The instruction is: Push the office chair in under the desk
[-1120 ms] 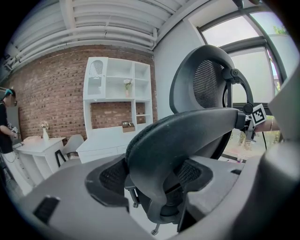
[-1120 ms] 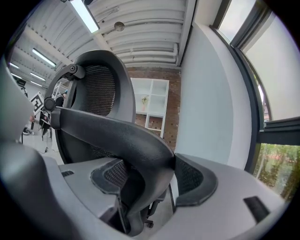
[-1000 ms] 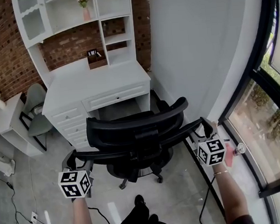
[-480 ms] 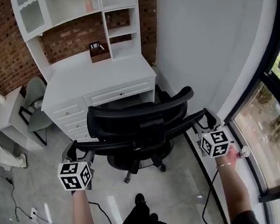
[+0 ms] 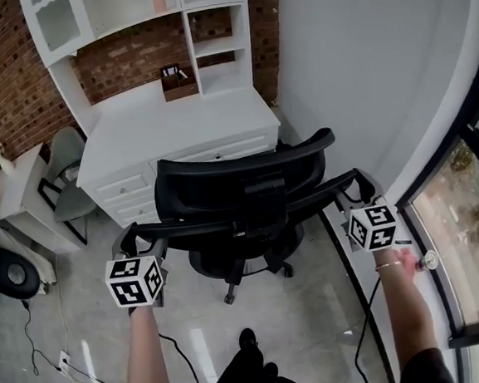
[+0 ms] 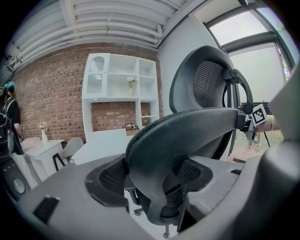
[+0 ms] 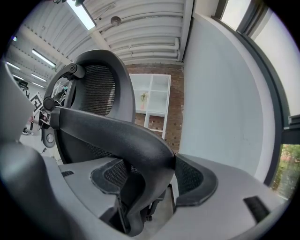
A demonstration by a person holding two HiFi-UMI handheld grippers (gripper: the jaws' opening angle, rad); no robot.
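Note:
A black office chair [image 5: 240,196] stands on the tiled floor with its back toward me, right in front of the white desk [image 5: 175,125] with drawers and a shelf unit. My left gripper [image 5: 137,237] is shut on the end of the chair's left armrest [image 6: 173,136], which fills the gap between its pads [image 6: 110,176]. At the other side, my right gripper [image 5: 359,191] is shut on the right armrest [image 7: 117,136]. The seat is mostly hidden under the mesh backrest [image 5: 242,174].
A white wall [image 5: 354,68] runs close along the chair's right, with a dark window frame [image 5: 463,175] beyond. Left of the desk are a grey chair [image 5: 63,173] and a small white table [image 5: 14,185]. Cables [image 5: 35,329] lie on the floor. A brown box [image 5: 178,82] sits on the desk.
The chair and both grippers have moved forward toward the desk; the gap between backrest and desk front has closed. Both grippers keep their hold on the armrests.

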